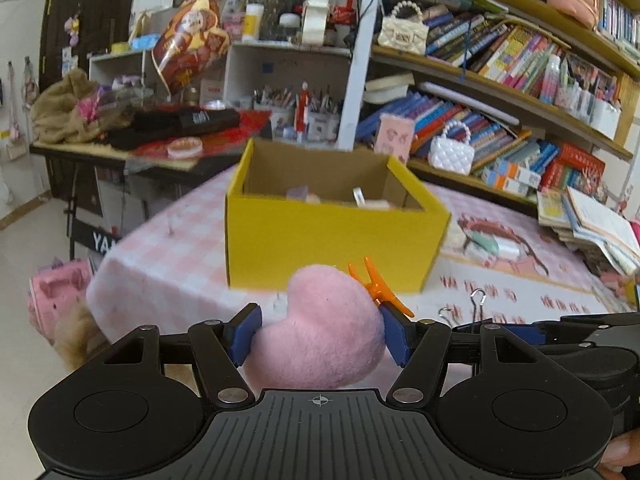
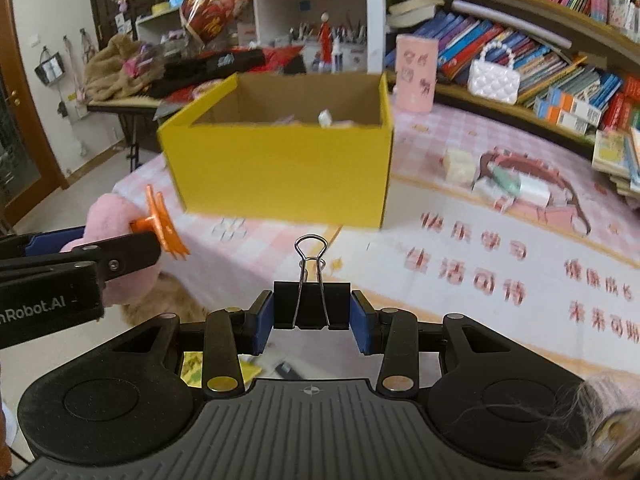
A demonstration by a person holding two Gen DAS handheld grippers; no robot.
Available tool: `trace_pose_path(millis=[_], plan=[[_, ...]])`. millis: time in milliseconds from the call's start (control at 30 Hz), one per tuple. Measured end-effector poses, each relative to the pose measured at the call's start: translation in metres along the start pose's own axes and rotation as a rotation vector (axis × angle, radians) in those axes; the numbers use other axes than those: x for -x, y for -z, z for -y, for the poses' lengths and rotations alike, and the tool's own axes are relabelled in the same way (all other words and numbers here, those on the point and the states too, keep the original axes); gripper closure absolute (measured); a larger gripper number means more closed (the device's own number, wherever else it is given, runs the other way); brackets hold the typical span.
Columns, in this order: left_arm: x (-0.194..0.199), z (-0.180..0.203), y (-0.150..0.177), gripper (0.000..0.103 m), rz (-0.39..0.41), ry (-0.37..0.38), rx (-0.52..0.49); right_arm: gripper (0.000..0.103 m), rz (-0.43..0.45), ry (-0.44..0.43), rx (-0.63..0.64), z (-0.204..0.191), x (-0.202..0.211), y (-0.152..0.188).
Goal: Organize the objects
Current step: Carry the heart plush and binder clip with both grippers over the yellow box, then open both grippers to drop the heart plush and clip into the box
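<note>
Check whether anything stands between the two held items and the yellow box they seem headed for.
Nothing visible does. The left tool holds the pink plush hair clip and the right tool holds the black binder clip, both short of the yellow box. Only bare tablecloth lies between, and the box top is open.

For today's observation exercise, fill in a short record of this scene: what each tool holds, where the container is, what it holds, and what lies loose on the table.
left tool: shut on the pink plush heart, which has an orange claw clip at its side
right tool: shut on the black binder clip, wire handles pointing forward
container: yellow box, open-topped, on the pink checked tablecloth ahead of both tools
box contents: a few small items, too blurred to name
loose on table: small pale items right of the box
</note>
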State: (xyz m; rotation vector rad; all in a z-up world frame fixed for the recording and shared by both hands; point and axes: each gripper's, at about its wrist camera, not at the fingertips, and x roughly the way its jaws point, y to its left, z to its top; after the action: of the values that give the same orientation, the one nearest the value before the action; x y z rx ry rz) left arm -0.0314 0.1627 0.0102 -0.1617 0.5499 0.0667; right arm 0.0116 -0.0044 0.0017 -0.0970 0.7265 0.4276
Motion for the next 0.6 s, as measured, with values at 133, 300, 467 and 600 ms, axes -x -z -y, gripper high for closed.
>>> trace_pose_path(millis=[133, 300, 467, 600], plan=[[-0.014, 0.002, -0.028, 0.039, 0.061, -0.014, -0.010, 0.066, 0.071, 0.006, -0.004, 0.013, -0.010, -0.037], [-0.046, 0.012, -0.062, 0.039, 0.109, -0.045, -0.044, 0.066, 0.150, 0.005, 0.019, 0.027, -0.027, -0.082], [-0.086, 0.020, -0.080, 0.039, 0.106, -0.078, -0.061, 0.066, 0.172, -0.004, 0.050, 0.040, -0.058, -0.117], [-0.120, 0.025, -0.087, 0.039, 0.076, -0.115, -0.080, 0.066, 0.149, -0.036, 0.073, 0.047, -0.087, -0.139]])
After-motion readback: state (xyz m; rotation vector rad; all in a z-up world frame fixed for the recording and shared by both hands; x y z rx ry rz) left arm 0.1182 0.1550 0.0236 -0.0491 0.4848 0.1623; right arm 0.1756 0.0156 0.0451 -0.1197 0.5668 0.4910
